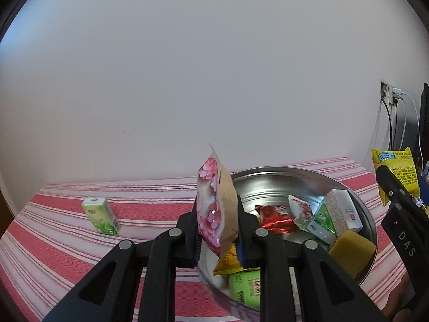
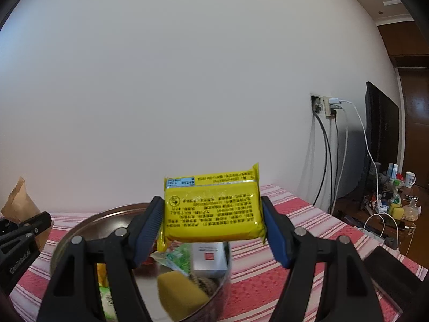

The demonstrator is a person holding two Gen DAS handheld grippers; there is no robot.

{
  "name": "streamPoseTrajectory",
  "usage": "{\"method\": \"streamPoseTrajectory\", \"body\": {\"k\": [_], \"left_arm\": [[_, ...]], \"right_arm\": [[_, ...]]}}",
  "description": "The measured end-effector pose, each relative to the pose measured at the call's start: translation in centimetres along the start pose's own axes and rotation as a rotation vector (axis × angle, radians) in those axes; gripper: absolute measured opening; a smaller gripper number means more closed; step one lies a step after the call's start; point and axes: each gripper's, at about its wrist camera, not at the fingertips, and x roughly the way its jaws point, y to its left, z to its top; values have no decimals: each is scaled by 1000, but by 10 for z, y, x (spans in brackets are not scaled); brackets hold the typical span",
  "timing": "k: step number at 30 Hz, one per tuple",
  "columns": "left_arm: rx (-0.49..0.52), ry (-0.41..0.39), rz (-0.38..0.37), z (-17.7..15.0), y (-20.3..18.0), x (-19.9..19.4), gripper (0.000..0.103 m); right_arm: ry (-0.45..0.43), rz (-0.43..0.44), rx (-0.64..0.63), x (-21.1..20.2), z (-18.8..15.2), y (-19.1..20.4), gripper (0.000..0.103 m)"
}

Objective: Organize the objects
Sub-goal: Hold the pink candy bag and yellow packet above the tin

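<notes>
My left gripper [image 1: 216, 214] is shut on a pink flowered pouch [image 1: 215, 201], held upright over the near rim of a round metal tin [image 1: 268, 173]. Inside the tin lie a red packet [image 1: 276, 218], a white and tan box [image 1: 344, 209], a yellow sponge [image 1: 351, 252] and green packs. My right gripper [image 2: 213, 214] is shut on a yellow packet [image 2: 213, 209], held level above the tin [image 2: 88, 224]; that packet [image 1: 396, 169] also shows at the right edge of the left wrist view. The pouch's brown side [image 2: 18, 204] shows at the left of the right wrist view.
A green carton [image 1: 100, 216] stands alone on the red and white striped cloth [image 1: 53, 241] left of the tin. A white wall rises behind. Wall sockets with cables [image 2: 328, 107], a dark screen [image 2: 380, 134] and a cluttered low shelf [image 2: 394, 201] are on the right.
</notes>
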Motion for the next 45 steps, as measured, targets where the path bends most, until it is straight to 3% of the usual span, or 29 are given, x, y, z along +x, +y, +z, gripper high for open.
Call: {"method": "streamPoseTrajectory", "body": {"k": [19, 45], "left_arm": [[-7, 49, -48, 1, -28, 38, 21], [17, 194, -29, -12, -40, 86, 21]], "right_arm": [[45, -32, -59, 28, -7, -25, 72], [182, 60, -182, 61, -25, -3, 72]]}}
